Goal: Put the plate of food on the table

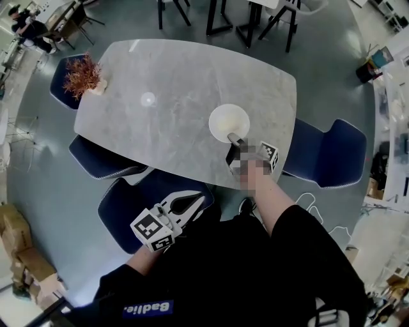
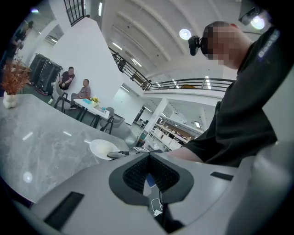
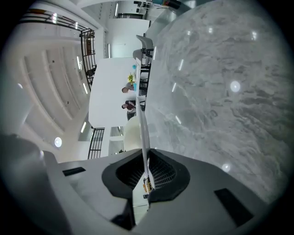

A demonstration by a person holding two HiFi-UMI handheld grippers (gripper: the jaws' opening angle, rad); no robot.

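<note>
A white plate (image 1: 229, 121) with a pale yellowish inside is over the near right part of the grey marble table (image 1: 172, 83). My right gripper (image 1: 234, 139) is shut on the plate's near rim. In the right gripper view the plate (image 3: 142, 124) shows edge-on as a thin white line between the pads of the right gripper (image 3: 146, 172). Whether it rests on the tabletop I cannot tell. My left gripper (image 1: 197, 202) hangs shut and empty below the table's near edge, over a blue chair. From the left gripper (image 2: 149, 165) I see the plate (image 2: 102, 148) and table side-on.
A small vase with a reddish dried plant (image 1: 83, 75) stands at the table's far left corner. Blue chairs (image 1: 329, 153) surround the table, one right under my left gripper (image 1: 137, 201). Black stool legs (image 1: 220, 16) stand beyond the far edge. People sit in the background (image 2: 76, 85).
</note>
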